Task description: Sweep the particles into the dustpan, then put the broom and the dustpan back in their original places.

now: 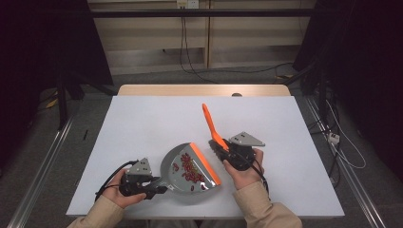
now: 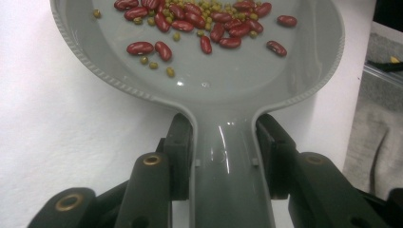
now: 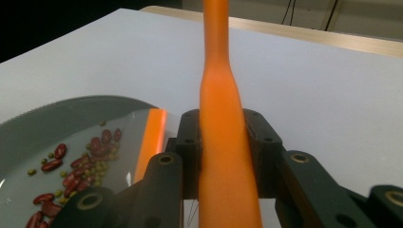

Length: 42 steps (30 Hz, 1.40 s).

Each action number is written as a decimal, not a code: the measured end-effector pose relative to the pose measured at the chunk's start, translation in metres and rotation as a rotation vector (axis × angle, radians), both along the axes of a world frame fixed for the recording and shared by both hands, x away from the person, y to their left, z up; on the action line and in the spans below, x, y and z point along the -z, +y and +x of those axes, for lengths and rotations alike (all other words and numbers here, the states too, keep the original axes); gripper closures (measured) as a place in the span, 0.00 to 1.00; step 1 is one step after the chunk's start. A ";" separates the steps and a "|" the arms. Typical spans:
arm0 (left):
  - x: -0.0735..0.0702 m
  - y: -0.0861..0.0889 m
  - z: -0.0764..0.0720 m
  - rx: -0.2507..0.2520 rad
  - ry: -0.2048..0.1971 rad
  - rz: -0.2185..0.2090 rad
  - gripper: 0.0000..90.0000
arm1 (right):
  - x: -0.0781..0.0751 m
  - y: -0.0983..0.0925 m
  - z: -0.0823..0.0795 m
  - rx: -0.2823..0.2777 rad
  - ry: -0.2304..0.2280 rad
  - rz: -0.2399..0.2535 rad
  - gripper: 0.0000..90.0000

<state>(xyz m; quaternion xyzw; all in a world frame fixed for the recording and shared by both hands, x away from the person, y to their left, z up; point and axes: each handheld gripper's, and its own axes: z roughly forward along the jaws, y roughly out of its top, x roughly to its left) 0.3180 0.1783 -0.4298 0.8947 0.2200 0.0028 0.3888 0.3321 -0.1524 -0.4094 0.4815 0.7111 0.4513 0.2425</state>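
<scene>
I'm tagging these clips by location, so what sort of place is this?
Probably a lab or recording workspace, not a home: a white table on a bare floor, cables running down from wall sockets, and dark stands at the sides. A dustpan of beans sits on the table.

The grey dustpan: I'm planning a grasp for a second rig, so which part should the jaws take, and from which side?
Take the dustpan by its narrow handle, coming in along it from the end away from the orange lip. The left gripper clamps it this way, a jaw on each side, which probably keeps the beans level.
</scene>
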 end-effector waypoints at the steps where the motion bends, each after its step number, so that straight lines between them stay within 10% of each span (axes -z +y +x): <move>1: -0.001 0.001 0.000 -0.013 0.000 -0.007 0.70 | 0.000 -0.002 0.000 0.002 -0.002 -0.001 0.79; 42: -0.004 0.034 0.036 -0.394 -0.053 -0.032 0.70 | 0.002 -0.073 -0.001 0.122 0.022 -0.010 0.79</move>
